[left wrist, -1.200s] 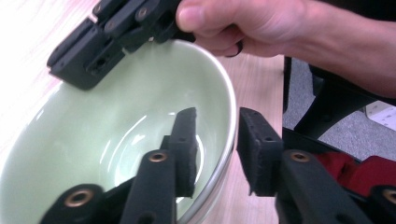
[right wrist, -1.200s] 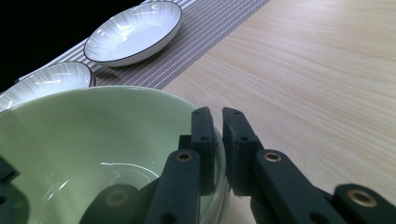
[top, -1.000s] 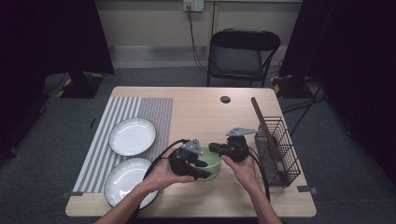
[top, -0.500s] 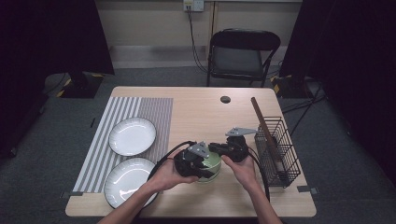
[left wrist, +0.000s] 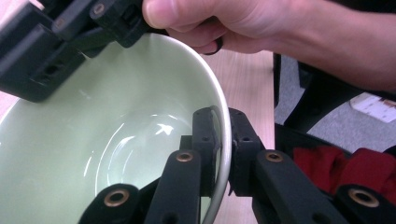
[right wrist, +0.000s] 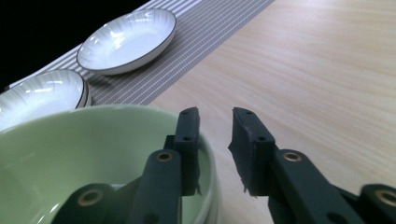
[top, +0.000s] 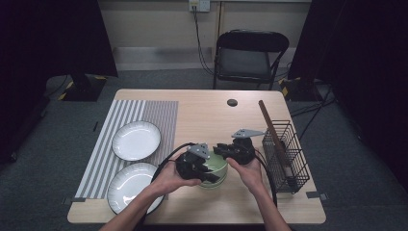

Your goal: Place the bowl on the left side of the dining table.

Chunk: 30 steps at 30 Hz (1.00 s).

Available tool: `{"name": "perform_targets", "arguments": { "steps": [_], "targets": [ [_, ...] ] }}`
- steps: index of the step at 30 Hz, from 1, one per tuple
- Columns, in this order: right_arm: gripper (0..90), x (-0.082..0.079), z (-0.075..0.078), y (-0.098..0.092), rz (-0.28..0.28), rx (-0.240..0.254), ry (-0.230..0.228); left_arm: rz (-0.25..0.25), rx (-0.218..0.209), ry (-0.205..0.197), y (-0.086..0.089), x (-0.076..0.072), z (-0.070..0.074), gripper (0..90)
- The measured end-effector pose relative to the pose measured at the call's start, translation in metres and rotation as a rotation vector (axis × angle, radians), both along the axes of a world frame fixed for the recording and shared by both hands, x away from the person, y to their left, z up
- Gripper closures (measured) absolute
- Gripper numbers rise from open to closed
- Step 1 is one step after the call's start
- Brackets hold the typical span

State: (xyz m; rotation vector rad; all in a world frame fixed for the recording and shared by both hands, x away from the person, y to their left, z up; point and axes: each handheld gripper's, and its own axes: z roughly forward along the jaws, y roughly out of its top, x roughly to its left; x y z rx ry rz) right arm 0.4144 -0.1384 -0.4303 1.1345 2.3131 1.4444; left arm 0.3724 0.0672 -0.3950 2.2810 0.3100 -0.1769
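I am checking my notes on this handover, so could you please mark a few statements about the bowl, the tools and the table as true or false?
1. The left tool pinches the rim of the green bowl. True.
2. The right tool is clamped on the rim. False: its jaws have just been opening, one inside and one outside the rim, with a gap.
3. Two white plates lie on the striped mat. True.
4. The wire basket stands at the table's left edge. False: it stands at the right edge.
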Motion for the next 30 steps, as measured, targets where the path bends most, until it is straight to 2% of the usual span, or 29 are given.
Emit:
{"name": "perform_targets", "arguments": {
  "steps": [3,4,5,9,11,16,17,18,23,28,30],
  "targets": [
    [56.6,0.004,0.002,-0.002,-0.027,0.006,-0.007,0.006,-0.01,0.006,0.0,0.0,0.0,83.7],
    [53.4,0.006,0.003,-0.003,-0.036,0.004,-0.009,0.001,0.001,0.006,0.0,0.0,0.001,83.7],
    [51.3,0.007,0.003,-0.004,-0.045,0.005,-0.009,0.005,-0.029,0.011,0.0,0.0,-0.001,83.6],
    [42.8,0.015,0.001,-0.004,-0.06,0.005,-0.014,0.001,-0.04,0.024,0.002,0.001,-0.001,83.6],
    [41.1,0.021,-0.002,-0.003,-0.063,0.015,-0.024,-0.001,-0.042,0.025,0.003,0.002,0.0,83.6],
    [35.1,0.033,-0.006,0.0,-0.097,0.014,-0.009,0.003,-0.05,0.024,0.005,0.001,0.002,83.5],
    [34.6,0.035,-0.006,0.001,-0.105,0.01,-0.005,0.008,-0.065,0.029,0.006,0.001,0.002,83.4],
    [34.5,0.036,-0.007,0.0,-0.108,0.004,-0.003,0.003,-0.057,0.026,0.008,0.002,0.004,83.4],
    [29.7,0.041,-0.016,-0.005,-0.146,-0.025,0.018,0.003,-0.087,0.015,0.011,-0.003,0.009,83.5],
    [20.8,0.043,-0.026,-0.008,-0.164,-0.043,0.05,-0.004,-0.103,0.002,0.016,-0.006,0.017,83.2],
    [19.2,0.043,-0.029,-0.008,-0.173,-0.077,0.058,0.002,-0.109,0.001,0.018,-0.005,0.019,83.2]
  ]
}}
